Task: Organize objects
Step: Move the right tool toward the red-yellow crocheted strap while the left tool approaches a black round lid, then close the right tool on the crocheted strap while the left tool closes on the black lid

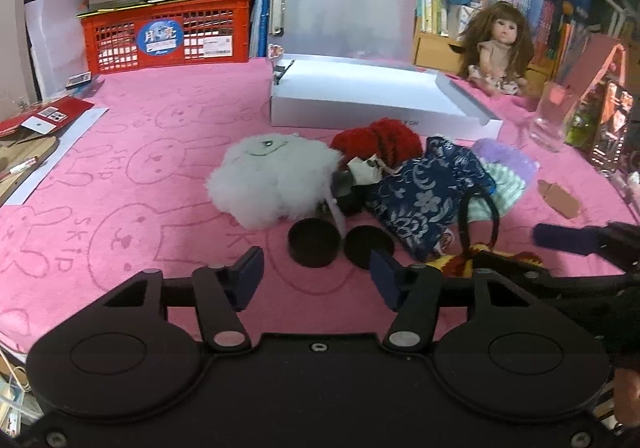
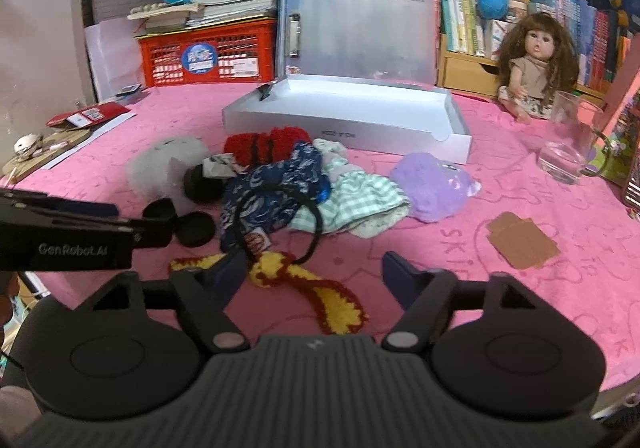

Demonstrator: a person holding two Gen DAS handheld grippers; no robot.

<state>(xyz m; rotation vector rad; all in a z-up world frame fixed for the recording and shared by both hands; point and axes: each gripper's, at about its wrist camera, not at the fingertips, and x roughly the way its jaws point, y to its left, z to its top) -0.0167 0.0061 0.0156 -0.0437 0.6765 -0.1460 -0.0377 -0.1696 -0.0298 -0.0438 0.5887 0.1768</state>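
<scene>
A heap of soft things lies mid-table on the pink cloth: a white fluffy toy [image 1: 264,180], a red knitted piece [image 1: 380,138], a blue patterned pouch [image 1: 424,192], a green checked cloth [image 2: 356,204] and a purple fluffy toy [image 2: 432,184]. A black headband with two round ears [image 1: 314,242] lies in front of the heap. My left gripper [image 1: 316,274] is open just short of those ears, with nothing between its fingers. My right gripper [image 2: 314,272] is open over a yellow and red knitted strip [image 2: 332,296], which lies between its fingers unpressed. An open white box [image 2: 348,136] stands behind the heap.
A doll [image 2: 532,64] sits at the back right beside a glass mug [image 2: 568,144]. A red crate [image 1: 168,32] with stacked books stands at the back left. A brown card piece [image 2: 520,240] lies on the right, and papers and a wooden board [image 1: 24,156] on the left edge.
</scene>
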